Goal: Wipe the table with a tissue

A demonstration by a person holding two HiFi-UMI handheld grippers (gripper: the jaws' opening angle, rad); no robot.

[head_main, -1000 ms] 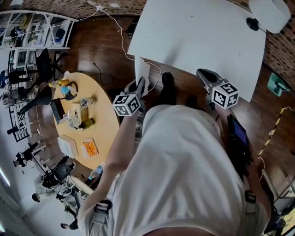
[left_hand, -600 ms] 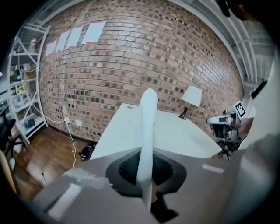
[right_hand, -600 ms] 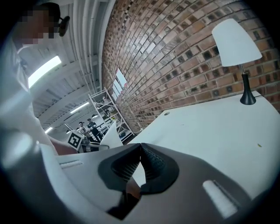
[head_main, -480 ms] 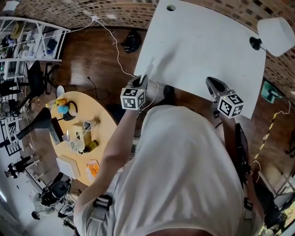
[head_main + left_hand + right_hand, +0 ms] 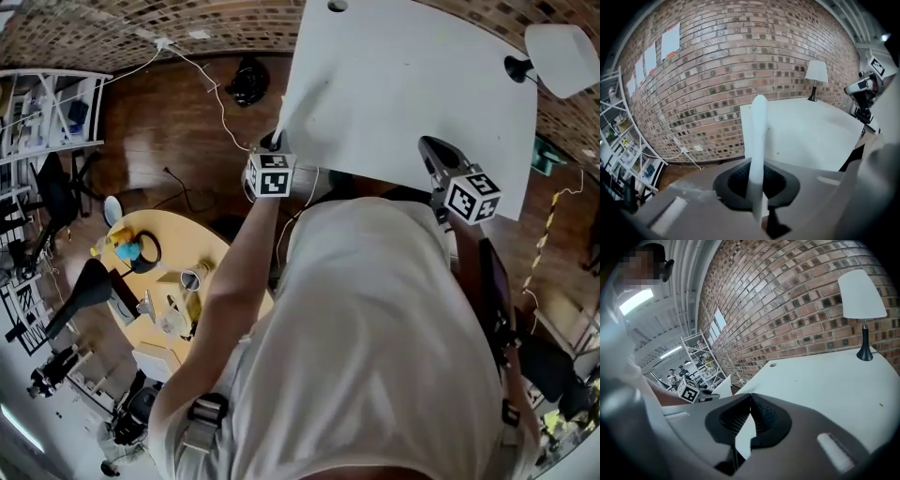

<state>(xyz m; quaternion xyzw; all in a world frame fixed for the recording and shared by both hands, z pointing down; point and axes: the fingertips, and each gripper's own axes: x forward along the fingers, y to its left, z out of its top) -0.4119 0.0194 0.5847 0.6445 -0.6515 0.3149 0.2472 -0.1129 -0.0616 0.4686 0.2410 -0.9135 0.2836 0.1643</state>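
Observation:
The white table [image 5: 412,84] fills the upper part of the head view. My left gripper [image 5: 275,142] is at the table's near left corner, shut on a white tissue [image 5: 758,136] that stands up as a narrow strip between its pads. That tissue [image 5: 287,117] rises just past the corner. In the right gripper view the left gripper [image 5: 701,397] and the tissue [image 5: 723,386] show at the left. My right gripper [image 5: 429,148] hovers over the table's near edge; its pads [image 5: 757,411] meet at the tips with nothing between them.
A white-shaded lamp [image 5: 560,42] stands at the table's far right corner. A brick wall [image 5: 740,61] runs behind the table. Left on the wooden floor are a round wooden table [image 5: 202,253] with small items, cables [image 5: 216,94] and metal shelving [image 5: 56,112].
My left gripper has carried the tissue forward, from beside the body to the table's left corner. The right gripper has also moved forward to the near edge.

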